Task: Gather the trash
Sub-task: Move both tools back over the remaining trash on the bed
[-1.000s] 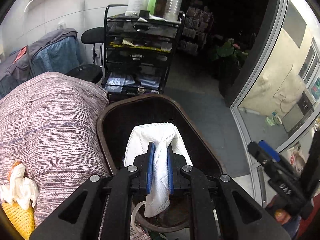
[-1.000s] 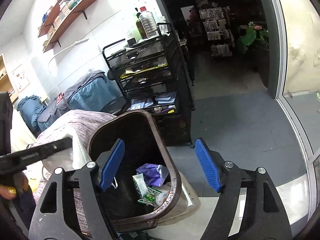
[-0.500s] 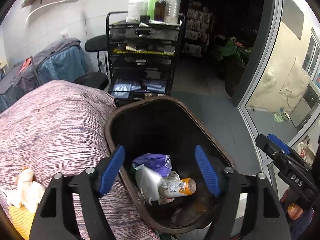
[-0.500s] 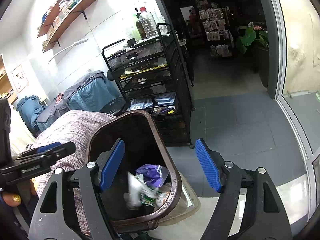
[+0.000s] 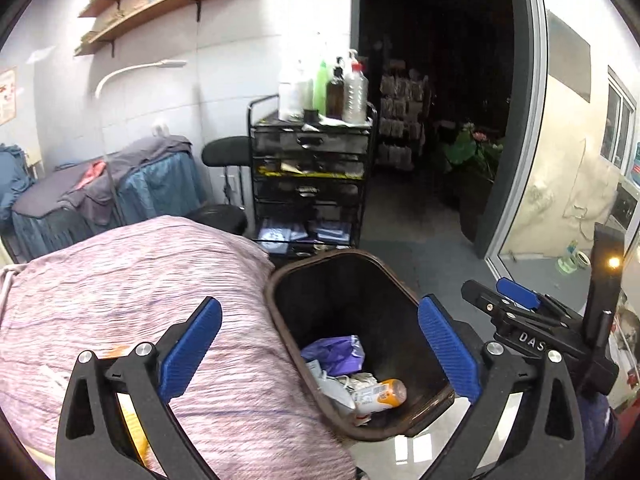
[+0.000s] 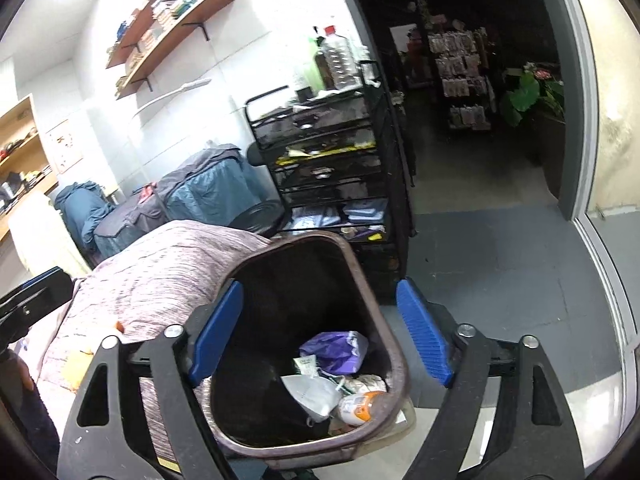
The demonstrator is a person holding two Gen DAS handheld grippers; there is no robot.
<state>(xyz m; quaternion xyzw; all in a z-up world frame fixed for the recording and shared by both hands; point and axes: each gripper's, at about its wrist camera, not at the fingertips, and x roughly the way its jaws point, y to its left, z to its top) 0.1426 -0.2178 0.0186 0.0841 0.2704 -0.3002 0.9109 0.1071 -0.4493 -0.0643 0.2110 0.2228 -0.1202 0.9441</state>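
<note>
1. Released a second ago, the white mask (image 6: 310, 394) now lies in the brown bin (image 5: 276, 312) at 6 o'clock, crumpled beside a purple wrapper (image 6: 334, 350).
2. Left gripper (image 5: 318, 350) and right gripper (image 6: 320, 338) gape wide (both empty).
3. Striped bedcover (image 5: 132, 280) at 9 o'clock; black cart (image 5: 310, 176) at 12.

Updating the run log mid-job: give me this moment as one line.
left tongs: open, empty | right tongs: open, empty | white mask: in brown bin with purple wrapper | bin beside covered bed
</note>
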